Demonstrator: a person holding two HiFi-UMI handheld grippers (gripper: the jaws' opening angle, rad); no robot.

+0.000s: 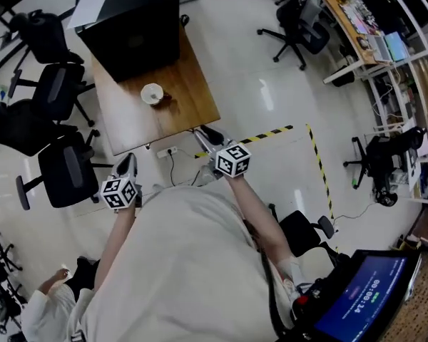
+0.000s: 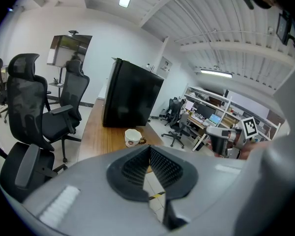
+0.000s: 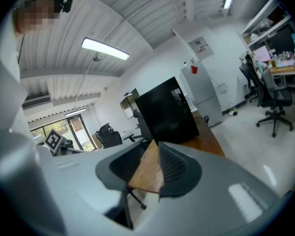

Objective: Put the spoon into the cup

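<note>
The person's pale-shirted torso [image 1: 178, 262] fills the near foreground, with both arms stretched toward the brown wooden table [image 1: 192, 95]. This puts each tool short of the table's near edge and aimed at what stands on it.

The left gripper [image 1: 128, 161] points forward and somewhat down. Its ribbed black fingertips meet, a thin slit shows only further back, and it holds nothing. It hangs to the side, probably as the spare hand.

Further in, the small white ceramic cup [image 1: 151, 93] stands upright in open wood in front of the big black box [image 1: 132, 27], so it is easy to reach from the front. A small brown thing [image 1: 166, 98] lies against the cup's right side. It may be the spoon, but it is too small to be sure, and nothing visibly sticks out of the cup.

The right gripper [image 1: 202, 132] is nearer the table, over its front edge. Its jaws are a little apart and empty, and the table corner shows between them.
</note>
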